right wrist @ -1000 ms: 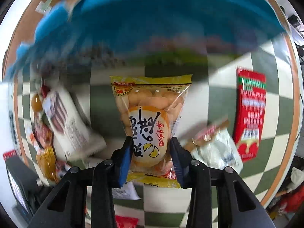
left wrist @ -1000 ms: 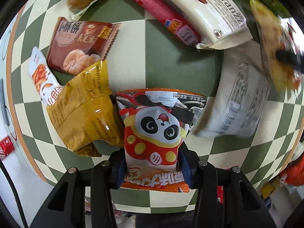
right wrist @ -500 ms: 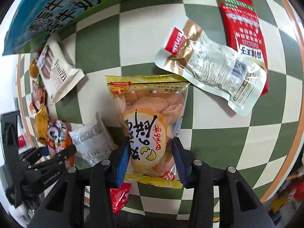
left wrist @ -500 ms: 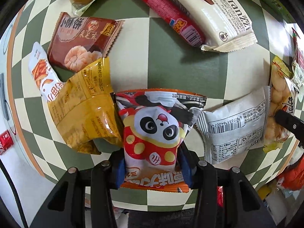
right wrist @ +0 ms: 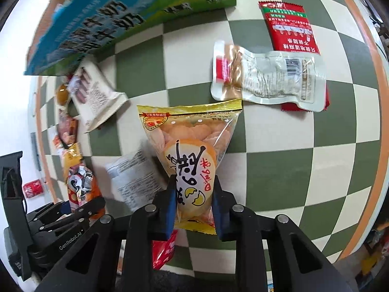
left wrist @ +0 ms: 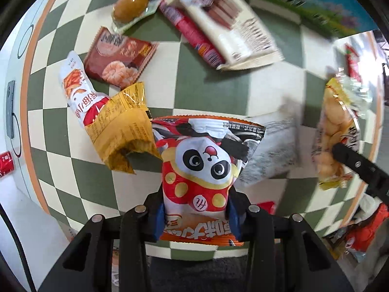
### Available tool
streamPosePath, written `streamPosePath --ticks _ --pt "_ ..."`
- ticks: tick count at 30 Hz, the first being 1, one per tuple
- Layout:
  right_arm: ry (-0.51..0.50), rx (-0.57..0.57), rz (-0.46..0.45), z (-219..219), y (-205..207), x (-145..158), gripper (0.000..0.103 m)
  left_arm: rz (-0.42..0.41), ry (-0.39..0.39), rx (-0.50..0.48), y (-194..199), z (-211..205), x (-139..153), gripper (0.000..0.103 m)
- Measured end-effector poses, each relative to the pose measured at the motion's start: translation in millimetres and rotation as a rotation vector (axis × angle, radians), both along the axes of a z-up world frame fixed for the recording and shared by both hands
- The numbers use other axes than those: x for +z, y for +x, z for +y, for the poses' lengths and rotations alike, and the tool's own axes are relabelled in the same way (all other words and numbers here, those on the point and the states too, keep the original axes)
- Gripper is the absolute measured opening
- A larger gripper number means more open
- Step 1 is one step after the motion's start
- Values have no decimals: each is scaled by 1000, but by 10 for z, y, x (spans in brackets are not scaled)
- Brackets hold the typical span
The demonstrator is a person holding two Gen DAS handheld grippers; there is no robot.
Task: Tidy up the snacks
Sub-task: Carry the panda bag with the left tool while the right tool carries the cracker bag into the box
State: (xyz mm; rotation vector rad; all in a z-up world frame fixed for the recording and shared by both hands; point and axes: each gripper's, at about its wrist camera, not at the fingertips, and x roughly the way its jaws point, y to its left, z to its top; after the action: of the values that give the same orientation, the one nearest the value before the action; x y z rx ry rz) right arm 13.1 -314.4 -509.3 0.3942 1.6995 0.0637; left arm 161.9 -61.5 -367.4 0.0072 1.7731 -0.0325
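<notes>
My left gripper (left wrist: 197, 219) is shut on the lower part of a red and orange panda snack bag (left wrist: 204, 160). The bag hangs just above the checkered table (left wrist: 214, 82), and the jaws are still closing on it. In the right wrist view, my right gripper (right wrist: 193, 206) is shut on a yellow bag of egg biscuits (right wrist: 192, 131). Its blue pads (right wrist: 170, 204) pinch the bag's waist and its jaws are closing too. The left gripper (right wrist: 80, 209) with the panda bag (right wrist: 79, 185) shows at the lower left of that view.
A blue and green carton (right wrist: 109, 22) lies at the far side. Around it lie a white wafer pack (left wrist: 233, 31), a red sausage stick (left wrist: 192, 36), a yellow pouch (left wrist: 121, 126), a white packet (right wrist: 133, 175), a silver pouch (right wrist: 267, 75) and a red packet (right wrist: 289, 29).
The left gripper has risen with the panda bag, so the table looks farther off. The right gripper's jaws have narrowed on the egg biscuit bag, and it has shifted toward the carton.
</notes>
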Motion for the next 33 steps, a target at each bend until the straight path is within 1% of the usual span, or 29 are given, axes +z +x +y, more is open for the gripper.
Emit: streamPosePath --ticks 2,6,10,12,13,15,17,19,21,23,26,31,33 --pt "28 1 -19 -8 -9 155 27 -12 -30 14 21 36 117 38" --pt "102 3 -62 -32 73 520 27 -65 -110 48 147 56 555 38" --pt "153 11 -135 -70 152 969 27 -136 -172 55 412 -31 1021 38" --pt "177 4 -186 -141 277 1248 27 -171 -200 40 638 -136 1265 38" --pt "183 2 -200 -110 343 1317 27 -187 -205 40 740 -196 1311 38" --pt "200 -3 -240 -150 532 1508 27 -227 -191 20 1068 -273 1456 38" --pt "193 -5 -280 -185 788 1651 27 -259 -170 6 1405 -347 1538 38" --pt "166 -17 -316 -249 1082 1733 27 -275 -147 -9 1716 -396 1532 38" --pt "146 -20 -324 -264 1353 1725 27 -285 -118 -17 2104 -347 1490 38" --pt "117 -22 -332 -278 1714 1674 27 -284 -91 -10 2357 -338 1472 38" --pt "76 -27 -314 -268 2215 1516 27 -271 -57 6 2825 -241 1322 38" --pt "17 -32 -287 -248 2766 1291 27 -252 -4 7 3316 -172 1086 38" --pt "-5 -33 -277 -230 2936 1203 27 -241 -2 5 3421 -170 1011 38"
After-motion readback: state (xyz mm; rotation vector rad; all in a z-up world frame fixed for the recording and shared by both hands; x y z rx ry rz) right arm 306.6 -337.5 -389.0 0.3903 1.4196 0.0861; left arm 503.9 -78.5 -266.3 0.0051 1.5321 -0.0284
